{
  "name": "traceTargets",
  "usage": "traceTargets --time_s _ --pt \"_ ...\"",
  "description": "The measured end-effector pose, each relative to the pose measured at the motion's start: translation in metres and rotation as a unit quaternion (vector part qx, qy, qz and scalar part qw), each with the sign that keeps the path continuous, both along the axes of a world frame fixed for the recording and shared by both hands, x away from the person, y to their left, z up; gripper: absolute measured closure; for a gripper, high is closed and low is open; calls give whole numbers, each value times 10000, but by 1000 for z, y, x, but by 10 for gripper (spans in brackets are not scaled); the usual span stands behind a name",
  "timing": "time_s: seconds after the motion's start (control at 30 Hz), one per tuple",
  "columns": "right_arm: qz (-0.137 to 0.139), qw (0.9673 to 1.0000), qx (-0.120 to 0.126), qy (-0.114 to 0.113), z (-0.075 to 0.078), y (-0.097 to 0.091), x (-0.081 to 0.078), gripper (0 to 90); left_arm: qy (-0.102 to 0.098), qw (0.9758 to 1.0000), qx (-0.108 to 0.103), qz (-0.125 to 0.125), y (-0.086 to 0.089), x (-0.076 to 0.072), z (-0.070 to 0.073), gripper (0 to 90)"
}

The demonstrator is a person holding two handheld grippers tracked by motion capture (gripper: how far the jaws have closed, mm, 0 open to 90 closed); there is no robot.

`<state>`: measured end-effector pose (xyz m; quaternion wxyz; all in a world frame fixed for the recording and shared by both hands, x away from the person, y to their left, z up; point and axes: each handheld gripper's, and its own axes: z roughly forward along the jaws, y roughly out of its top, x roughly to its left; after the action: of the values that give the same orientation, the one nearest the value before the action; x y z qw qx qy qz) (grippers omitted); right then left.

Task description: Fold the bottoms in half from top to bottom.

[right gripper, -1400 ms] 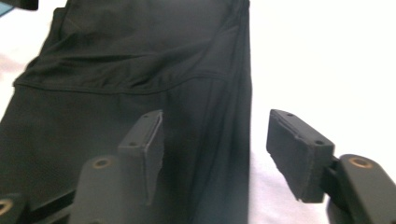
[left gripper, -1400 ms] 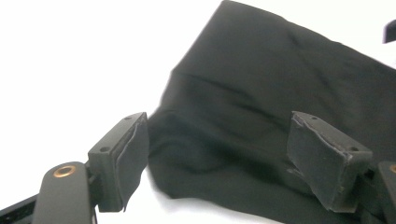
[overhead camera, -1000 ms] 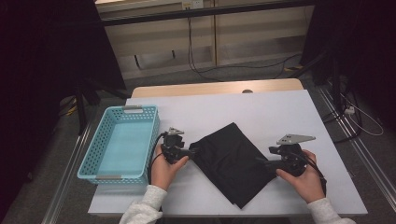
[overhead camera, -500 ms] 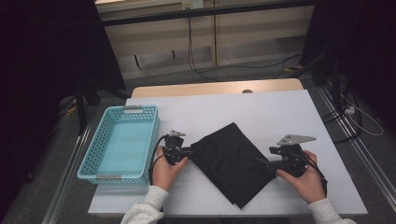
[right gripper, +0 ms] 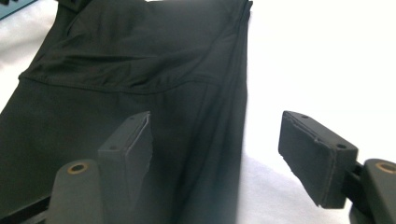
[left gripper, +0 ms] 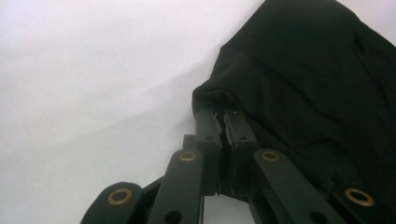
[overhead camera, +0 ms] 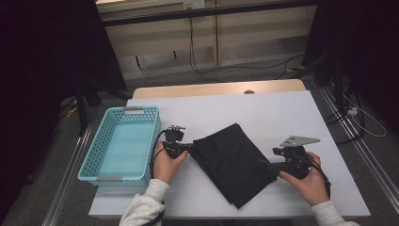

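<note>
A folded black garment point(overhead camera: 233, 162) lies slantwise on the white table point(overhead camera: 282, 113) between my two hands. My left gripper point(overhead camera: 190, 147) is at its left corner; in the left gripper view the jaws point(left gripper: 223, 112) have just been closing and now pinch the cloth's corner point(left gripper: 317, 79) between the pads. My right gripper point(overhead camera: 272, 167) sits at the garment's right edge. In the right gripper view its jaws point(right gripper: 217, 126) stand wide, having just opened slightly more, with the cloth's edge point(right gripper: 130, 70) lying between them, untouched by the pads.
A light blue plastic basket point(overhead camera: 89, 160) stands at the table's left side, close to my left hand. Bare white tabletop stretches behind and to the right of the garment. Beyond the table are a wooden strip, cables on the floor and dark stands.
My left gripper has slid slightly to the right onto the garment's corner and shut on it. The right hand has stayed where it was.
</note>
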<state>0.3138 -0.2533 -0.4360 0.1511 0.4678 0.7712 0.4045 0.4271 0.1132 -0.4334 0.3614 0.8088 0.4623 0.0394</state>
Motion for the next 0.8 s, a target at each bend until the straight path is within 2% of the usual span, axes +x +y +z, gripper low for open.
traceTargets --time_s 0.2,0.27,0.4,0.67,0.8 --pt "-125 9999 -8 -30 0 1 -2 230 26 9999 29 116 -2 15 6 862" --pt "-201 9998 49 -41 -1 2 -3 228 40 9999 68 92 -3 18 7 863" --pt "-171 9998 68 3 -4 9 -4 226 65 9999 133 71 -5 25 11 862" --pt "-103 9999 -60 102 -11 26 -4 221 93 9999 74 88 -5 28 11 863" --pt "-161 9996 -83 193 -14 30 -2 242 67 9999 85 89 -5 27 11 863"
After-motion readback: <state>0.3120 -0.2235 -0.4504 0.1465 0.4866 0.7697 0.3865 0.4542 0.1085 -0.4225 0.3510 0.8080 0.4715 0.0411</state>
